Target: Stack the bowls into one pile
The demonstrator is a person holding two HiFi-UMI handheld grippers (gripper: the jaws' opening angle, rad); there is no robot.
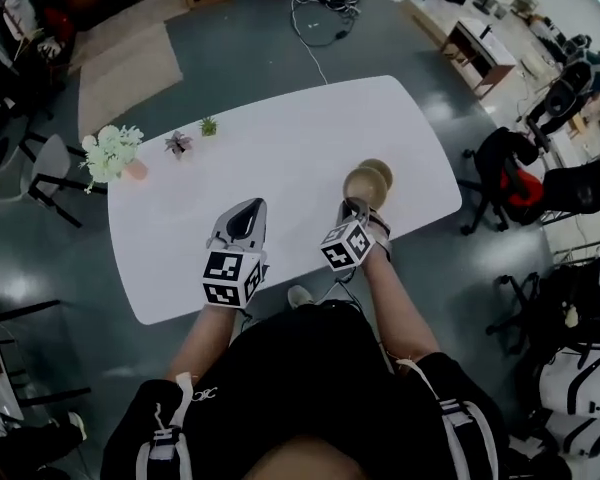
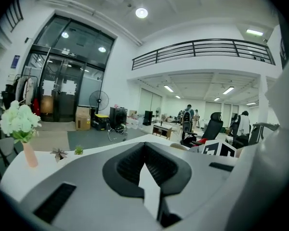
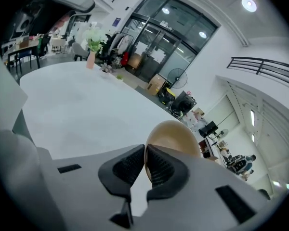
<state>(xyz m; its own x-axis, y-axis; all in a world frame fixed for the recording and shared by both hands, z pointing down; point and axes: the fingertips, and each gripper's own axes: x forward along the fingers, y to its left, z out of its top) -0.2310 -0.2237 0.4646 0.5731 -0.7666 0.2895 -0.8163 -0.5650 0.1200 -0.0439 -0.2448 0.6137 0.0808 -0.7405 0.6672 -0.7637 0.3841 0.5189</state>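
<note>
Two bowls (image 1: pixel 363 185) (image 1: pixel 381 170), two grippers (image 1: pixel 248 208) (image 1: pixel 355 206), three plants (image 1: pixel 110 151) (image 1: pixel 177 144) (image 1: pixel 209 126), one table (image 1: pixel 280 158).

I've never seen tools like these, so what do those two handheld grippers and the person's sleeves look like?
The left gripper and right gripper are light grey shells with black ribbed pads, each bearing a cube of black-and-white square markers. The sleeves are black with white stripes.

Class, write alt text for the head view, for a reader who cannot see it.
From above, a person's right gripper is shut on the rim of a tan bowl, a second bowl behind it, on a white table. The left gripper is shut and empty; white flowers stand far left.
</note>
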